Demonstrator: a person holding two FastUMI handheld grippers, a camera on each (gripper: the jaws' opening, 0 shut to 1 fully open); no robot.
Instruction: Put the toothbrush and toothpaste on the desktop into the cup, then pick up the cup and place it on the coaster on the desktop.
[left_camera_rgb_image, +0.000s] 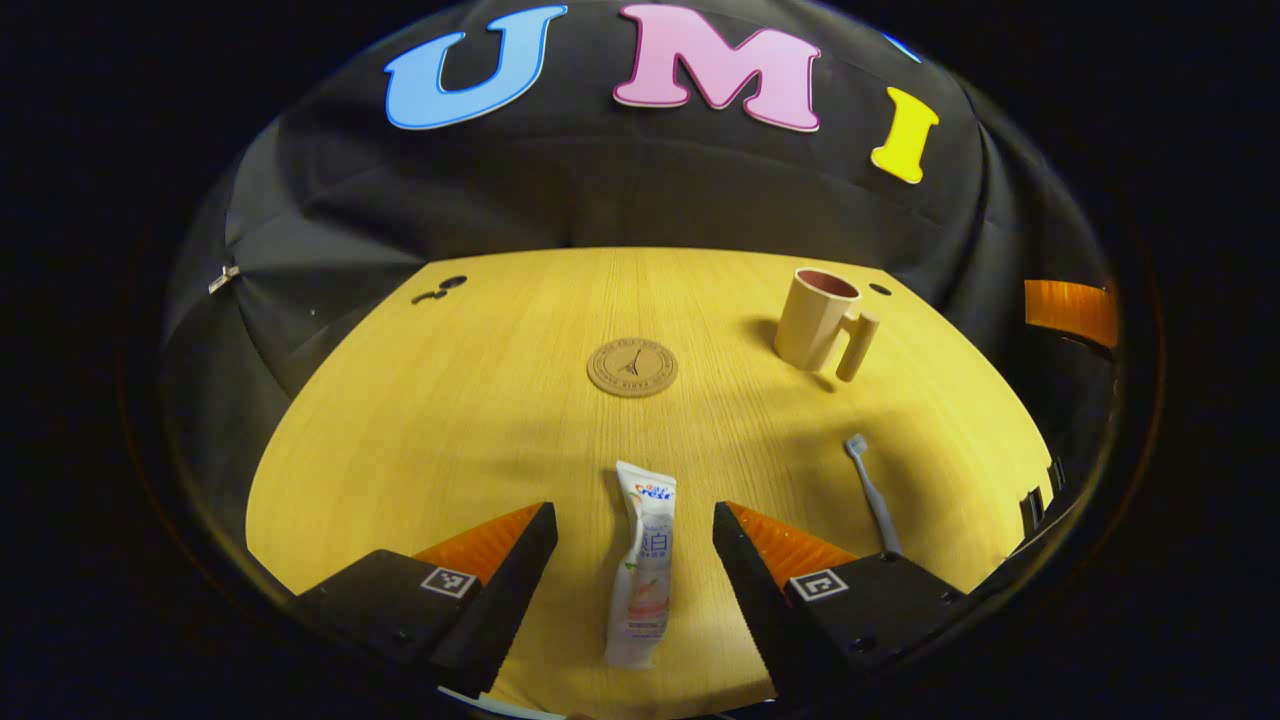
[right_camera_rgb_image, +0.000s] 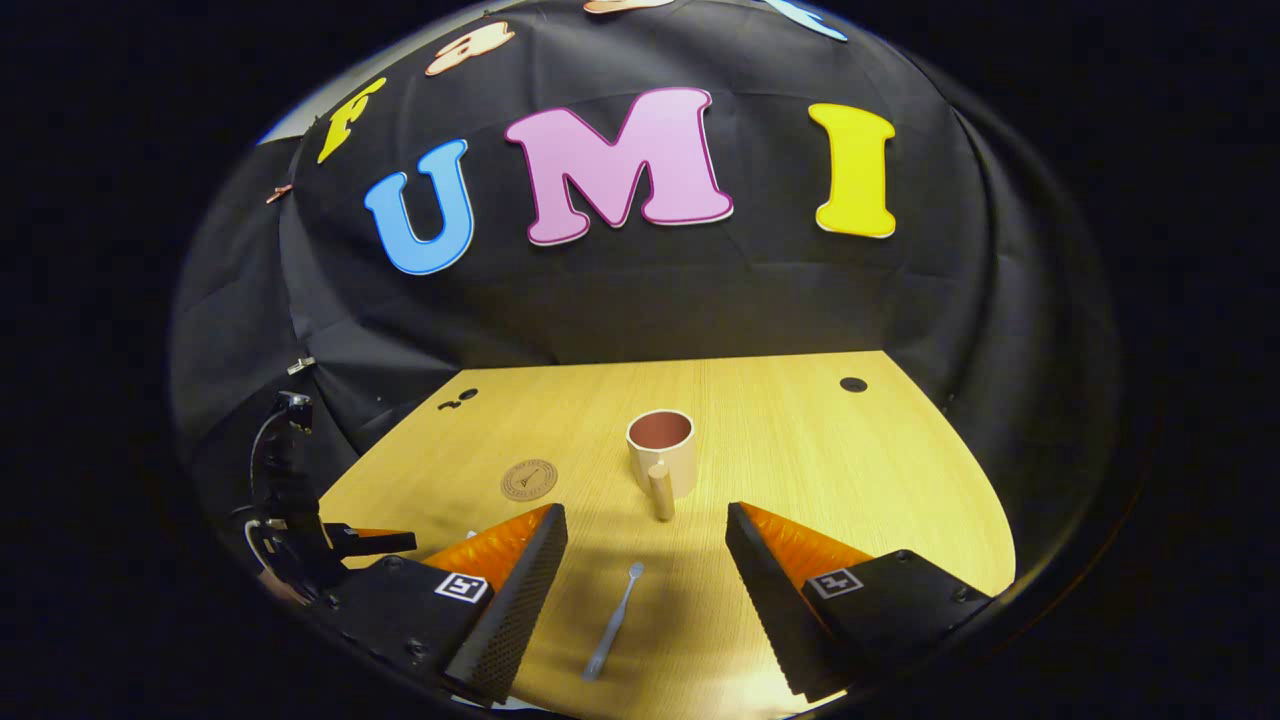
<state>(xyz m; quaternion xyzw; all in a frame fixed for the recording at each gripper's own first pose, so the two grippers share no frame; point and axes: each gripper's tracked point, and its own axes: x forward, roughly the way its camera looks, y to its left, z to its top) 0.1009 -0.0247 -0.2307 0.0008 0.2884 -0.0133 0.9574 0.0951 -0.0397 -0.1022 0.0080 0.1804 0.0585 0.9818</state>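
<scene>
**Both tools staged over their items; no pick made yet**

The left tool (left_camera_rgb_image: 635, 560) is spread wide, its two fingers standing either side of the toothpaste (left_camera_rgb_image: 642, 565) without touching it. The tube lies flat near the front edge of the surface (left_camera_rgb_image: 450, 400), its long axis running toward the far edge. The right tool (right_camera_rgb_image: 645, 590) is likewise spread wide, and the toothbrush (right_camera_rgb_image: 613, 620) lies flat between its fingers, apart from both, head pointing toward the far edge. Seen from the left gripper view, the toothbrush (left_camera_rgb_image: 872, 490) lies near the toothpaste, toward the right edge.

The cup (right_camera_rgb_image: 663, 450) stands upright and holds nothing, well back from the front edge on the right half of the surface, its handle turned toward the front. The coaster (left_camera_rgb_image: 632, 367) lies bare near the centre of the surface, apart from the cup (left_camera_rgb_image: 818, 320).

Step in hand, as judged: the first, loading the cup. Neither item is gripped.

Next move, as judged: lower one tool until its fingers flank the item at the surface, then close across the item's width. The toothbrush handle is thin and lies low, so the fingers need to come right down to the surface. Once lifted, each item must be tipped upright to enter the cup mouth. Carrying the cup to the coaster comes last.
</scene>
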